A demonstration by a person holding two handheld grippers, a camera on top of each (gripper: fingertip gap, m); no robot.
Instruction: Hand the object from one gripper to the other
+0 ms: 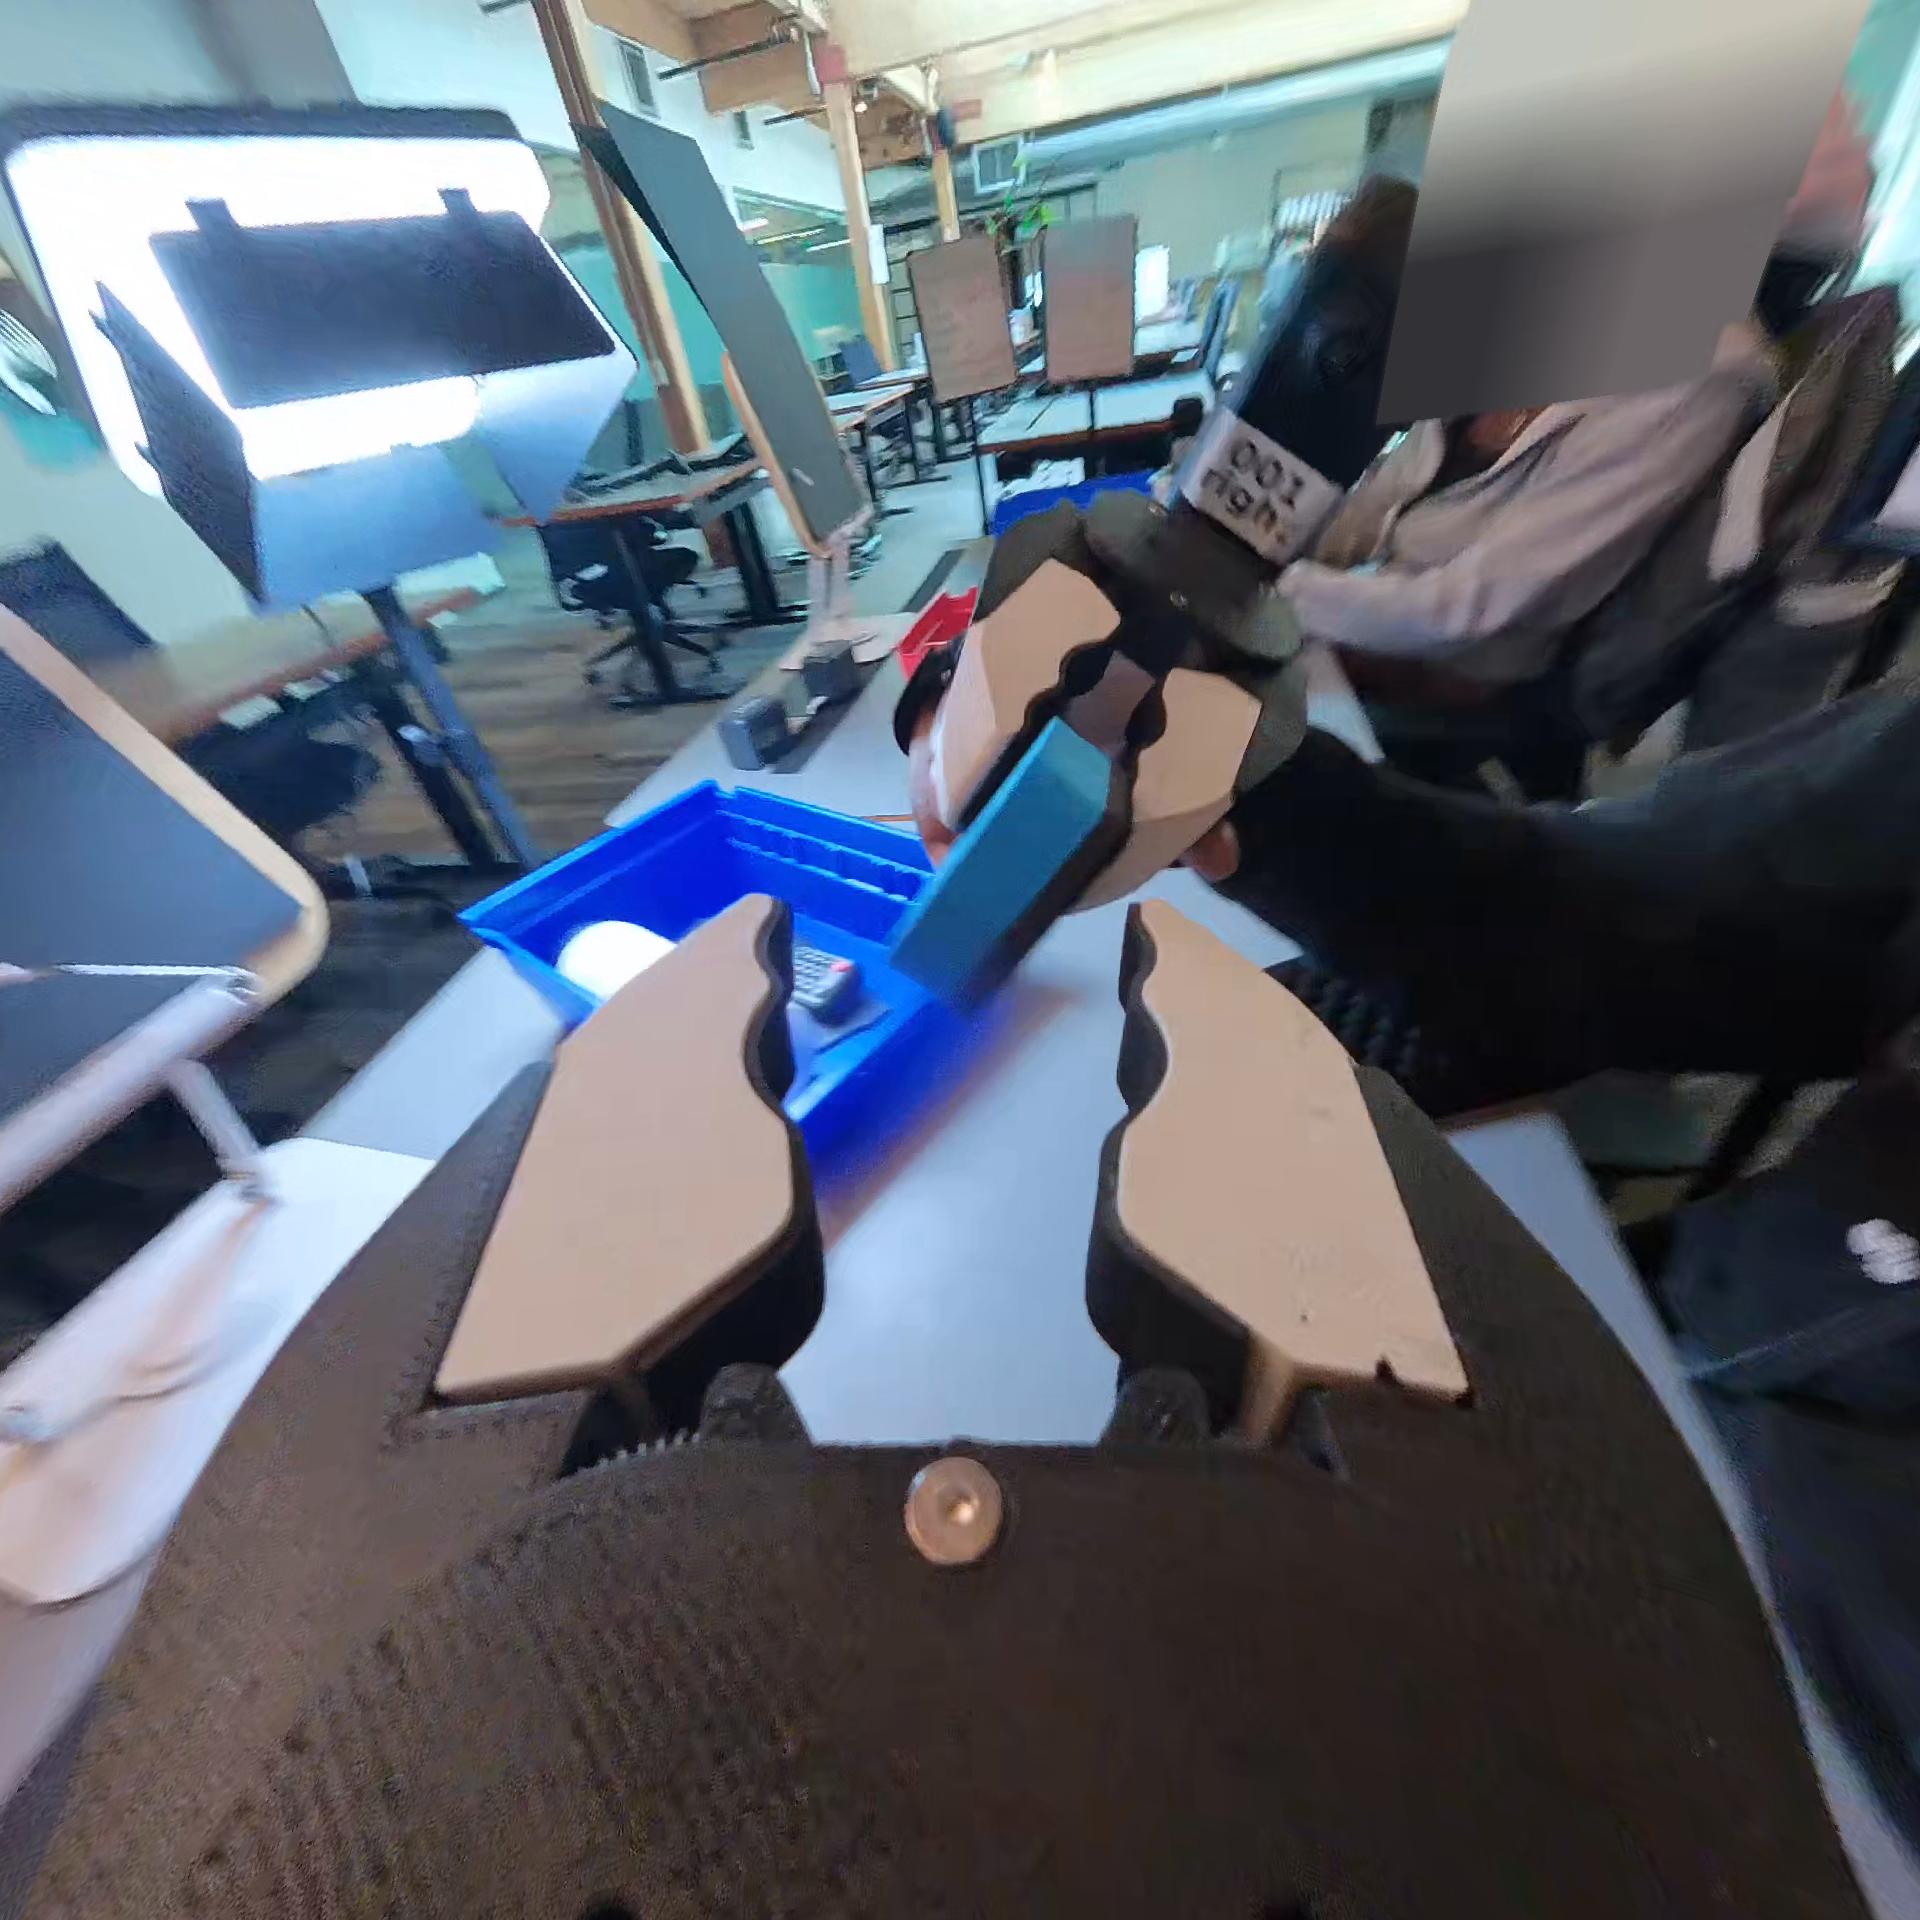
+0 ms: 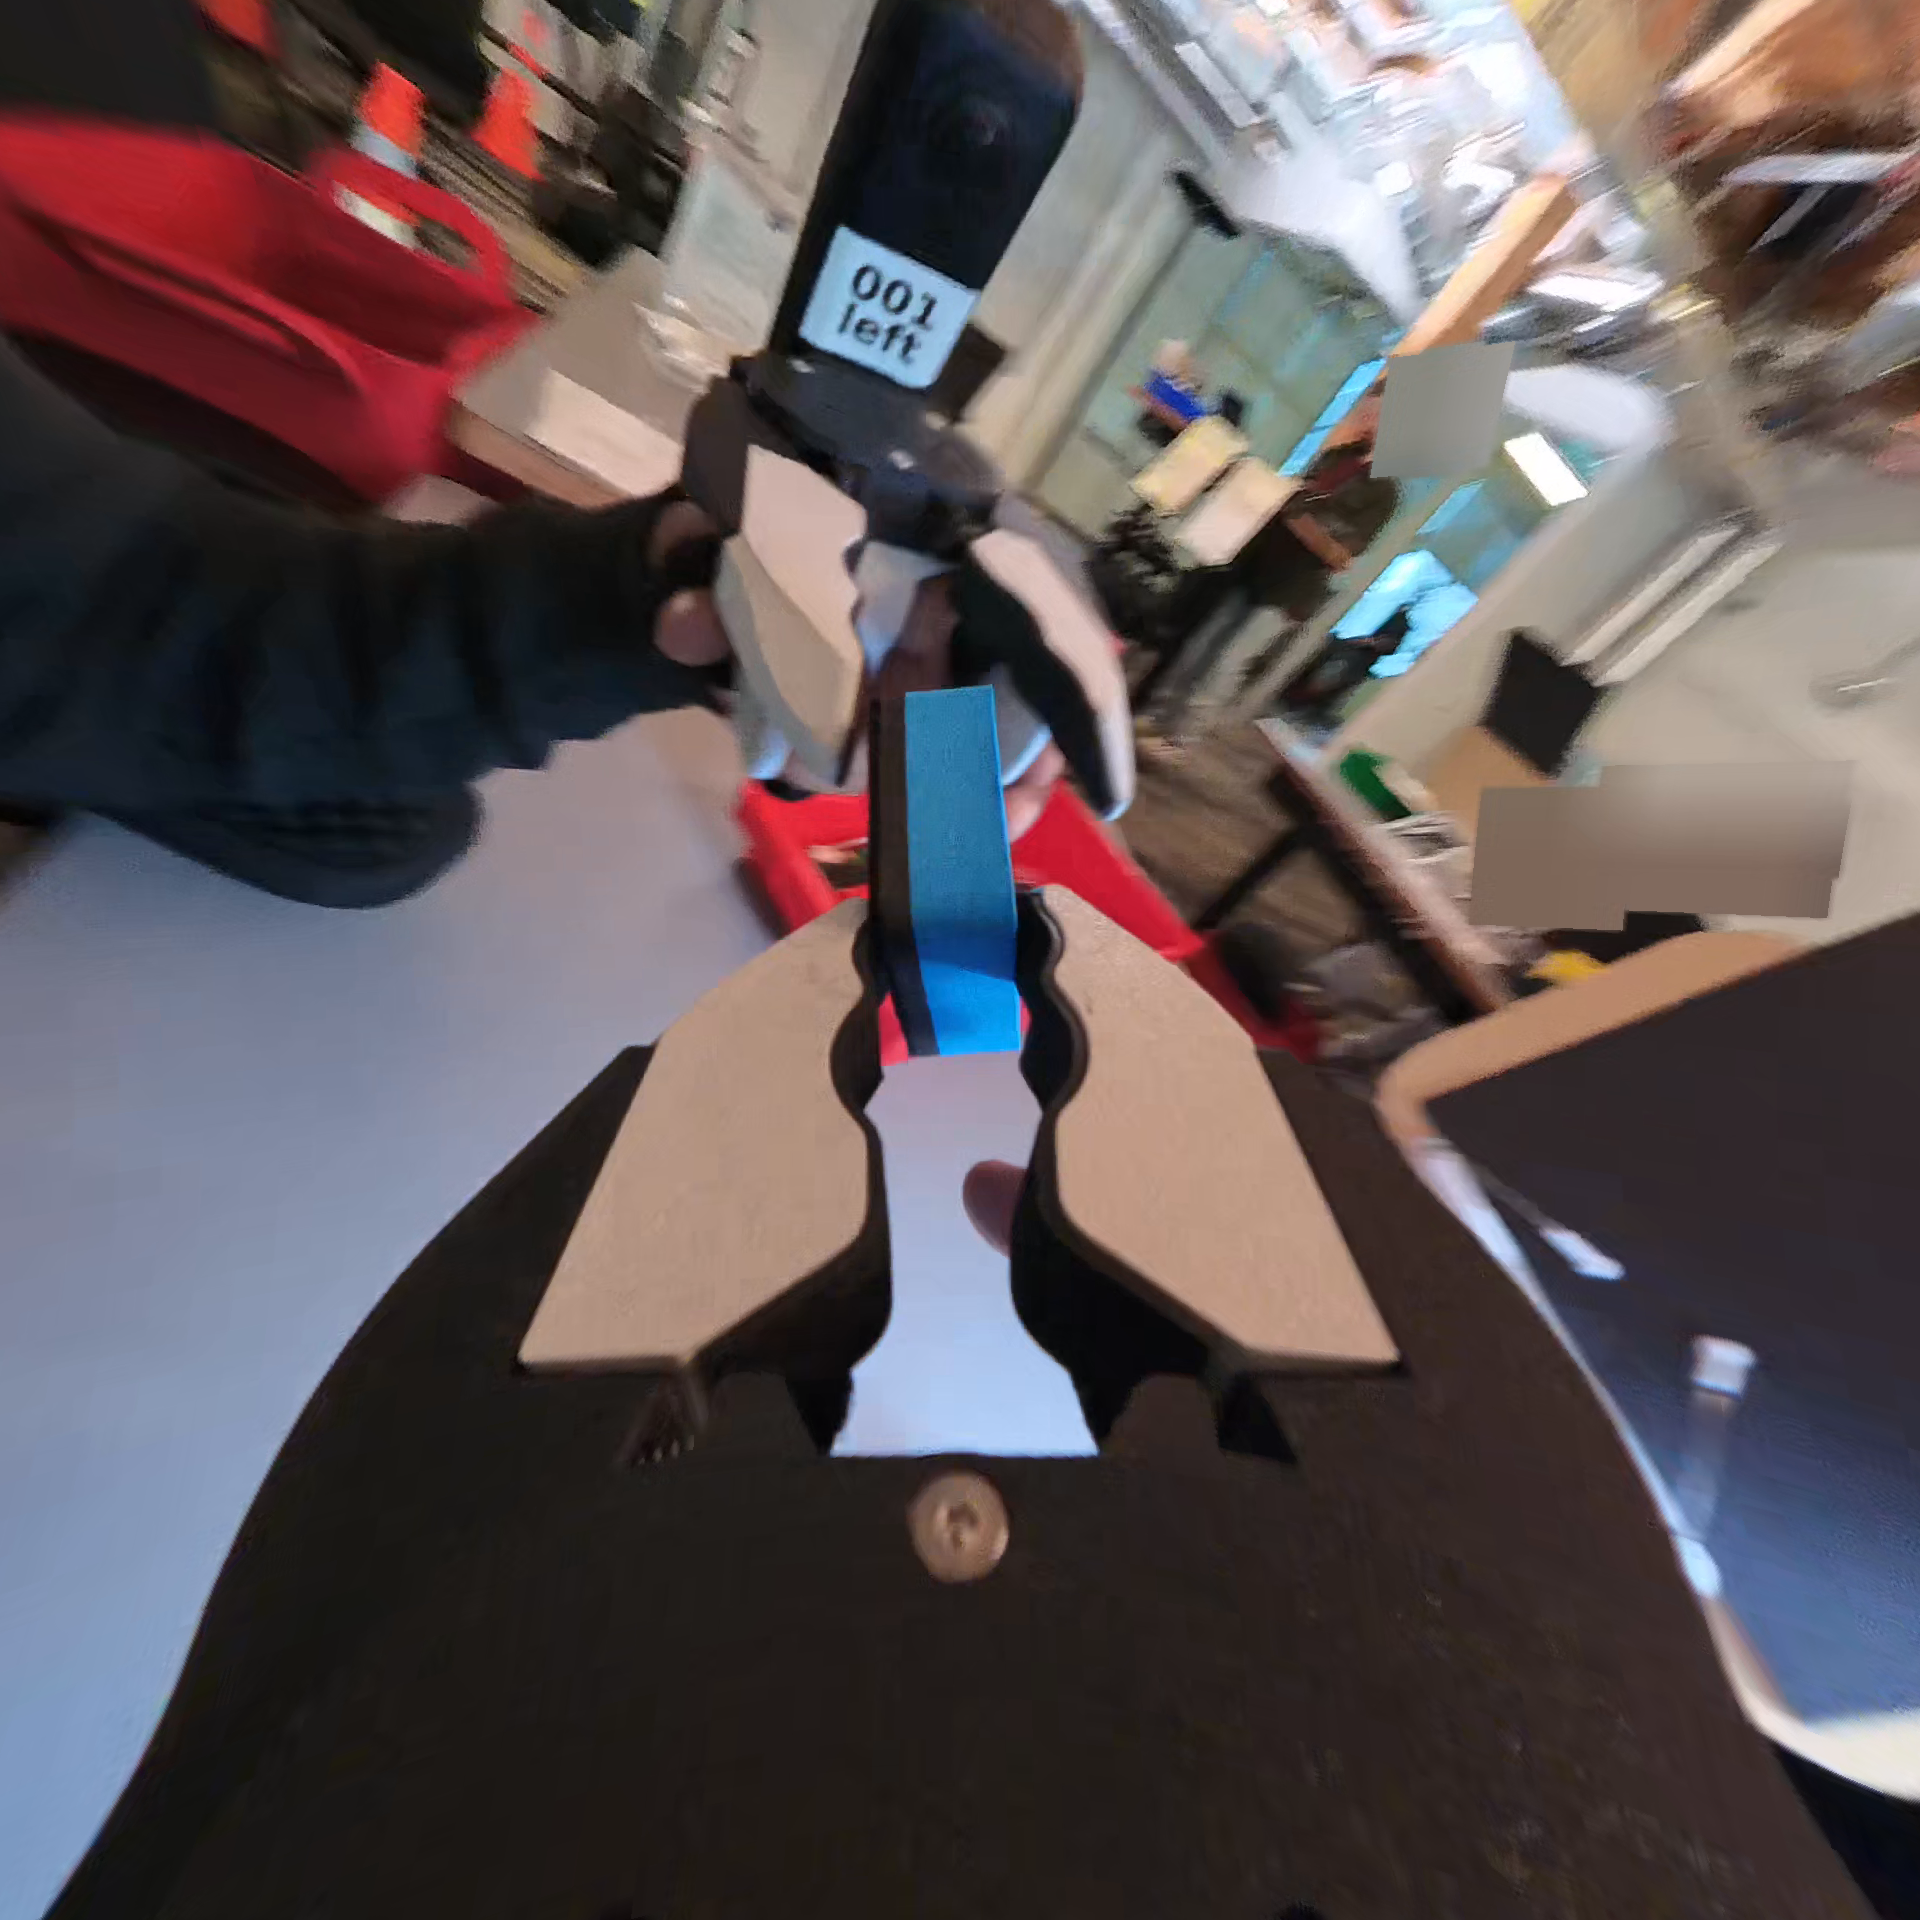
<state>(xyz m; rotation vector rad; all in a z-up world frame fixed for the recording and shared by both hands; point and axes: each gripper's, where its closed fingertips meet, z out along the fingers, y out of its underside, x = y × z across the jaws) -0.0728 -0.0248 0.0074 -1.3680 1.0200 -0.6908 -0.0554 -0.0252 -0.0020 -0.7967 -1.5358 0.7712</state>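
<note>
Right gripper (image 2: 951, 977) pinches the blue block (image 2: 951, 831) at frame centre, mid-handover; next, I judge, the spread, empty left gripper (image 1: 951, 987) must close on it.

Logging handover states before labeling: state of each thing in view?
Right gripper: shut on blue block, held above the table.
Blue block: clamped at one end, free end toward left gripper.
Left gripper: open, empty, near the block.
Blue bin: on table, open, holding small items.
</note>
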